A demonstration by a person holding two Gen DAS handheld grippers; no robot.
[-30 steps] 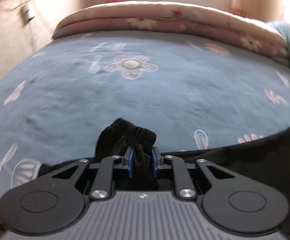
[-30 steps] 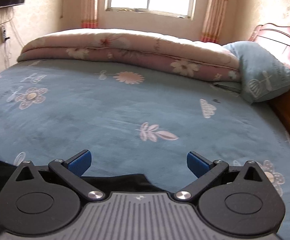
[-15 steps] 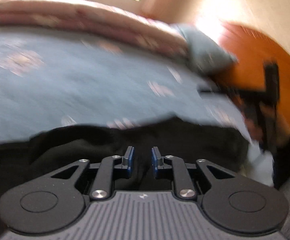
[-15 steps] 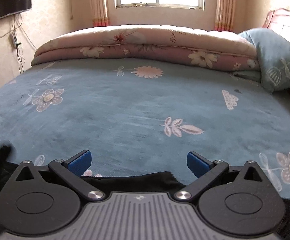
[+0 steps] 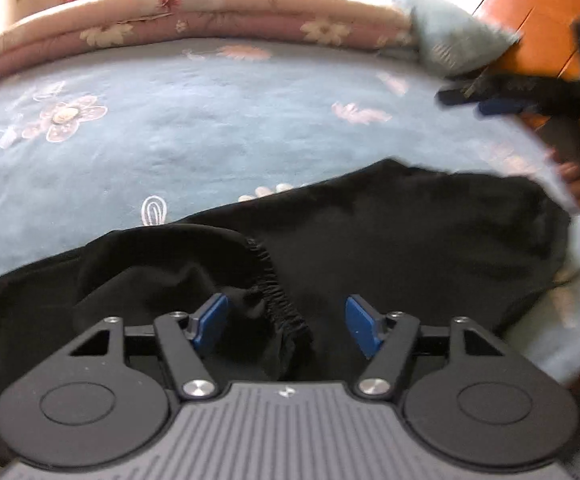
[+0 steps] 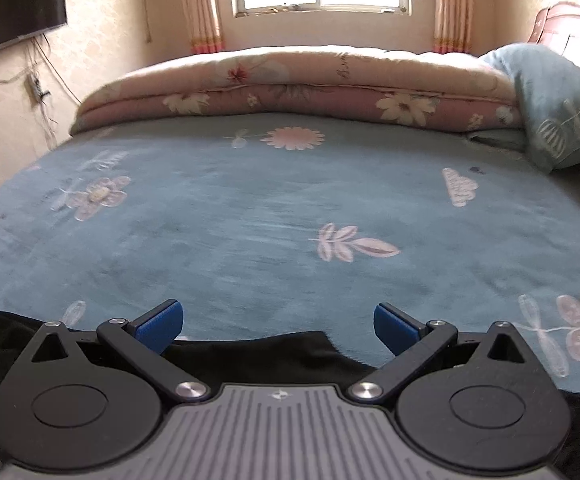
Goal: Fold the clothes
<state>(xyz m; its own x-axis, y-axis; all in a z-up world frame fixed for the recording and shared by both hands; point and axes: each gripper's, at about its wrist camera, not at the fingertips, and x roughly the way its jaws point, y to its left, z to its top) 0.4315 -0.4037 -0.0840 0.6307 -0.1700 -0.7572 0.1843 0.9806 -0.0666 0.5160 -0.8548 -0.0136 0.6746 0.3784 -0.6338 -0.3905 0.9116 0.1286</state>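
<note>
Now spread apart, the blue pads of the left hand-held gripper [image 5: 285, 322] straddle the gathered elastic waistband [image 5: 275, 280] of a black garment [image 5: 390, 236], gripping nothing. The soft, dark cloth lies rumpled along the near edge of a bed [image 6: 249, 216] covered in a plush blue blanket printed with pale flowers and leaves. The right hand-held gripper [image 6: 277, 326] hovers over the garment's far end, its pads also wide apart and empty. A folded pink floral quilt [image 6: 290, 84] and a blue pillow [image 6: 558, 108] rest at the bed's far side.
</note>
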